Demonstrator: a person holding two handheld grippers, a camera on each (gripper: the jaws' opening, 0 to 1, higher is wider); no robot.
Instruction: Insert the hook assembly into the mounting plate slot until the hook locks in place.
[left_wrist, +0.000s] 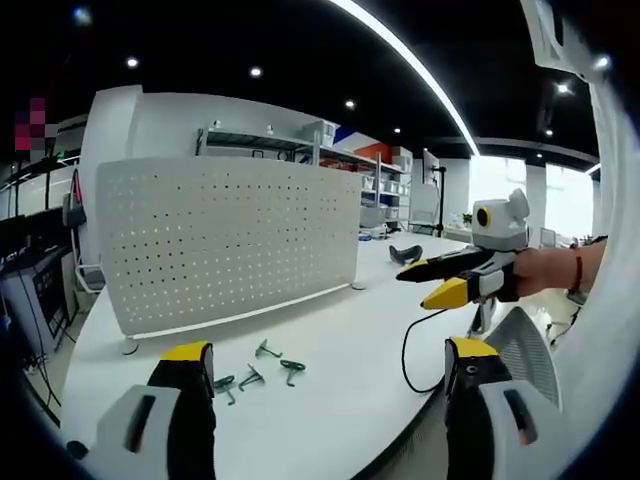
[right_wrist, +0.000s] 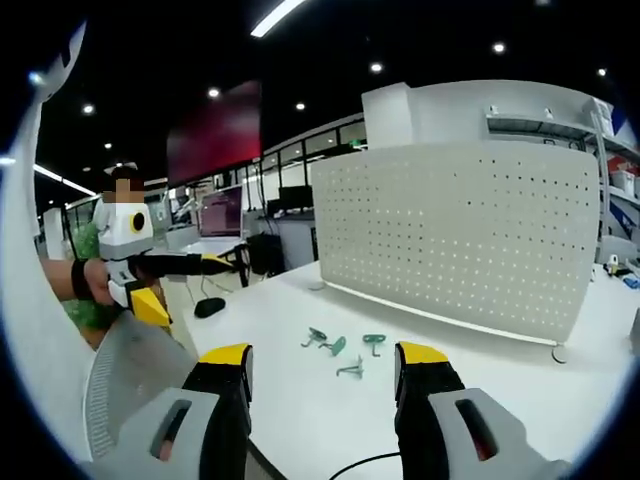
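While both grippers (left_wrist: 330, 365) (right_wrist: 322, 360) hover spread and empty, small green plastic hooks (right_wrist: 340, 345) look light, stiff; pinch one shank before white perforated pegboard (right_wrist: 460, 230).

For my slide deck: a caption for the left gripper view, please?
Open left claw above green hooks on a white table, facing the pegboard.

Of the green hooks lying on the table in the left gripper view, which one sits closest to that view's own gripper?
The hook right beside the left gripper, next to its yellow-tipped jaw on the view's left. The other three lie farther out towards the pegboard.
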